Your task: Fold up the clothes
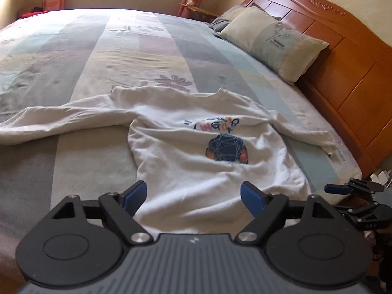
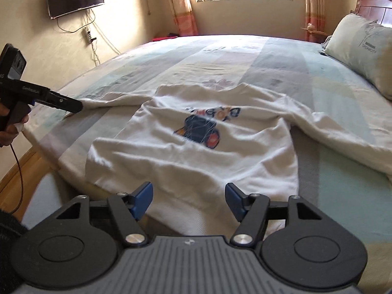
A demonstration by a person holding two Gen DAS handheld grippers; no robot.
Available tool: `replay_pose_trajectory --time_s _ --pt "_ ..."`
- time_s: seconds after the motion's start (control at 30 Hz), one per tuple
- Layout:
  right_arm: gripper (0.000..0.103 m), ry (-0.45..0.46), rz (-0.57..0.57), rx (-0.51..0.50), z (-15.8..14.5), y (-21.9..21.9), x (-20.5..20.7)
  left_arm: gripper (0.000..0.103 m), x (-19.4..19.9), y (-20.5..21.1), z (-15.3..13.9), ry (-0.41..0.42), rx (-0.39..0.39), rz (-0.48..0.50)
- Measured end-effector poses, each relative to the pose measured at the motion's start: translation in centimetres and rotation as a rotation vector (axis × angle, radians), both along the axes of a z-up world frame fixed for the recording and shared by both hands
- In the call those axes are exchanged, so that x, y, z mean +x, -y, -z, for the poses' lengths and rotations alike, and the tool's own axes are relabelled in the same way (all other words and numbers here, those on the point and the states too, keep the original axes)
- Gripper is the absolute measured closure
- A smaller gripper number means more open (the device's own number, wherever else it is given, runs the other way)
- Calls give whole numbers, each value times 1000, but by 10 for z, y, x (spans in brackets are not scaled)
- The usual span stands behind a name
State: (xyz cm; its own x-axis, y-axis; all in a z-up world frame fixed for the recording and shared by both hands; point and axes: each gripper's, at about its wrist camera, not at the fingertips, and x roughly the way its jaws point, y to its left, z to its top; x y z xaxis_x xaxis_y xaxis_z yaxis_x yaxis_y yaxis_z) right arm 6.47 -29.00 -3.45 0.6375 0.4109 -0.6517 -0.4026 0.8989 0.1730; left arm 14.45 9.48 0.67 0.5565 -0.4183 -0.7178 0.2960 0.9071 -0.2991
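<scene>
A: Where's the shirt (image 1: 196,152)?

B: Spread print-up on the bed (image 1: 73,56), sleeves flung out to both sides, hem just ahead of both tools. The left tool (image 1: 193,197) and the right tool (image 2: 188,197) both stand wide, holding nothing.

A: So what would fold it well?

B: I'd judge it lies unfolded and rumpled; whether it's awaiting a fold or was shaken out again, I can't say. Pinch one layer only at a corner or cuff, and pull the creases flat before carrying it across.

A: Any writing?

B: The pillow (image 1: 276,41) reads "DREAMCITY". The shirt's coloured lettering, beyond the tools, is upside down and too blurred.
</scene>
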Motion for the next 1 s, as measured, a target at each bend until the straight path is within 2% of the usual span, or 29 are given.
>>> replay_pose_trajectory --time_s 0.23,0.43,0.53,0.6,0.73,0.87,1.0 --pt "33 -45 35 21 9 -3 59 18 20 -2 13 -51 16 -23" --pt "33 -57 -10 35 15 -22 78 18 46 0 45 -141 41 -35" --pt "33 -34 -140 54 15 -44 71 18 48 -1 51 -159 45 -45" --pt "33 -20 -284 52 19 -68 63 18 49 -2 54 -168 47 -53" --pt "35 -3 -536 -33 38 -134 52 18 50 -3 61 -186 51 -67" --pt "36 -8 -639 -68 61 -190 53 18 48 -5 57 -172 55 -75" --pt "36 7 -647 -75 76 -223 57 18 44 -11 51 -153 42 -88"
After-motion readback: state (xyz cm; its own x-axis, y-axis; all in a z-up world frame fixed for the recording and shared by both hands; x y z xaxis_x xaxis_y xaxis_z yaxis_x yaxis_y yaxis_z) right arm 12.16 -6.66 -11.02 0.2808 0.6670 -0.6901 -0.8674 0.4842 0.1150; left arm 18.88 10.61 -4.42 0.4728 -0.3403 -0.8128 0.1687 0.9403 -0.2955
